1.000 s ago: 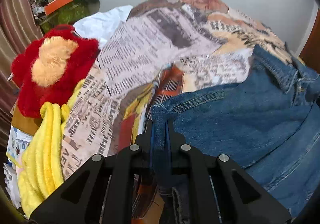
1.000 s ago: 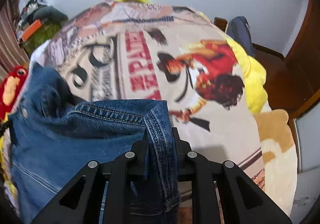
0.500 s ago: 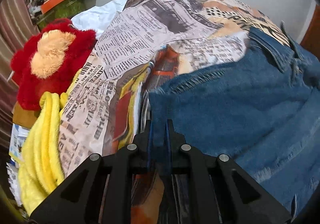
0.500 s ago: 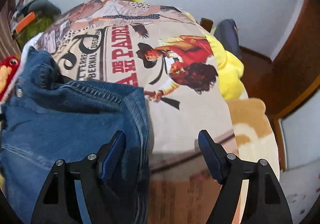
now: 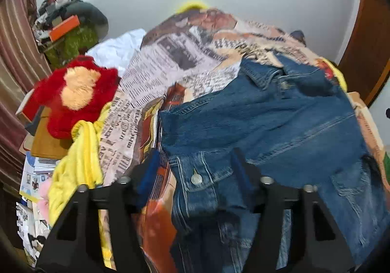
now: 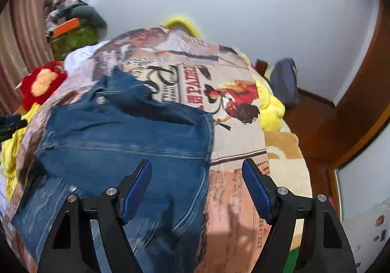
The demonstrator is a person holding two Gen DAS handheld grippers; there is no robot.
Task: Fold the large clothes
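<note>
A blue denim jacket (image 5: 268, 121) lies folded on a bed covered by a printed blanket (image 5: 170, 63). It also shows in the right wrist view (image 6: 126, 136). My left gripper (image 5: 195, 173) is open, its blue-padded fingers apart above the jacket's buttoned near edge, holding nothing. My right gripper (image 6: 197, 185) is open and empty, above the jacket's right edge and the blanket (image 6: 234, 141).
A red plush toy (image 5: 73, 92) and a yellow cloth (image 5: 78, 158) lie at the bed's left side, with papers below. A cluttered pile (image 5: 68, 26) stands at the back left. A yellow pillow (image 6: 270, 107), a bag (image 6: 285, 80) and wooden floor are on the right.
Both grippers let go of the jacket and opened: the right one first, then the left. Both pulled back and up; the jacket now lies flat on the bed.
</note>
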